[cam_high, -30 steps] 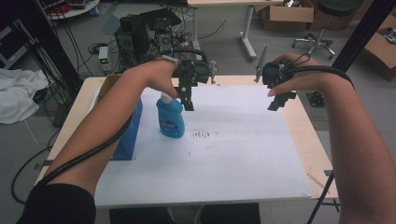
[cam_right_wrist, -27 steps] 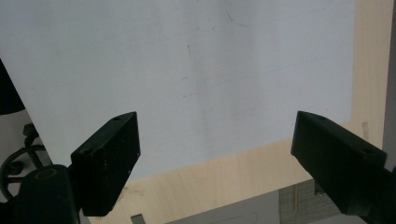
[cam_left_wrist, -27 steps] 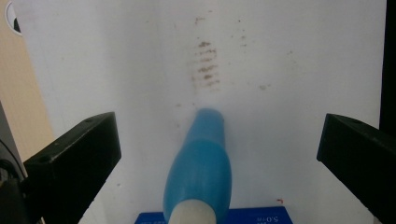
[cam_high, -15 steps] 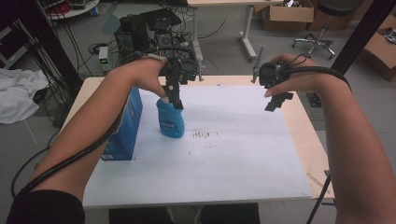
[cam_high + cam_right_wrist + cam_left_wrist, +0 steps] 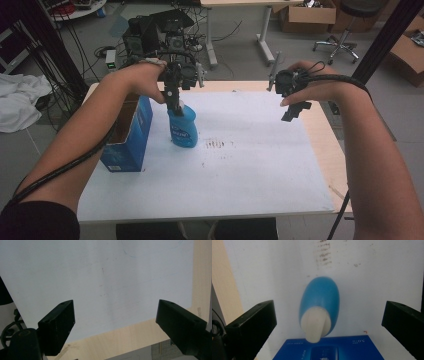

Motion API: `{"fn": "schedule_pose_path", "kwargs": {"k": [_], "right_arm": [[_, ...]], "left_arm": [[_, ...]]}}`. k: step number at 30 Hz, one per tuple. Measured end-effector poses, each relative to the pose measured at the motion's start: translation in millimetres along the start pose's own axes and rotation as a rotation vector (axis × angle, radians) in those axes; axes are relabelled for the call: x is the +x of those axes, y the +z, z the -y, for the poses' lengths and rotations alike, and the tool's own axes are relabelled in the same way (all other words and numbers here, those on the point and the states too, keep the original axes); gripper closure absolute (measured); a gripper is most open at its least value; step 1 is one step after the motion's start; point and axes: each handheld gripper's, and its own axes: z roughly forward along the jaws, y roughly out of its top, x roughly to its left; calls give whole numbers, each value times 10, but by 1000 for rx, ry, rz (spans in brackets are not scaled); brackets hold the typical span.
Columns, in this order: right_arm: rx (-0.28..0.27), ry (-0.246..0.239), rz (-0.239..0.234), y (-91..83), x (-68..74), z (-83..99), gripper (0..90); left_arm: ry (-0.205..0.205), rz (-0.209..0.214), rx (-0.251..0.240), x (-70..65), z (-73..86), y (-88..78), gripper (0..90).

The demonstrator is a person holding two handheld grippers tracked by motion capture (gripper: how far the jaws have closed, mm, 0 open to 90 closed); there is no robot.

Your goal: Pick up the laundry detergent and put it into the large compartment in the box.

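A blue bottle (image 5: 183, 129) with a white cap stands upright on the white sheet (image 5: 250, 165), beside an open blue box (image 5: 125, 137). My left gripper (image 5: 176, 106) hangs right above the bottle's cap, pointing down. In the left gripper view its jaws stand wide apart on either side of the bottle (image 5: 320, 302), whose white cap (image 5: 314, 326) is seen from above; the left gripper (image 5: 328, 311) is open and touches nothing. My right gripper (image 5: 293, 111) is held in the air over the right part of the sheet. It is open and empty, with bare sheet between its jaws in its own view (image 5: 115, 308).
The blue box top (image 5: 329, 350) lies just below the bottle in the left gripper view. Brown marks (image 5: 216, 145) stain the sheet's middle. The wooden table edge (image 5: 140, 337) runs under the right gripper. Beyond the table are cables, equipment (image 5: 150, 35) and a chair (image 5: 345, 30).
My left gripper has moved left, from beside the bottle to directly over its cap. The left forearm has swung off the blue box. The right gripper has barely shifted.
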Motion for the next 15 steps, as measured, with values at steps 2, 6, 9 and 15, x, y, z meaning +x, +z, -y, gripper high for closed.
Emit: {"fn": "schedule_pose_path", "kwargs": {"k": [2,6,9,15], "right_arm": [[3,10,2,6,9,-5,157],[2,12,6,10,31,-27,157],[2,14,10,13,49,-46,157],[0,23,9,30,60,-73,157]], "left_arm": [[13,9,-16,9,33,30,1],[41,13,-22,4,74,113,1],[73,15,-19,-22,85,173,1],[109,35,-19,-3,117,333,1]]}}
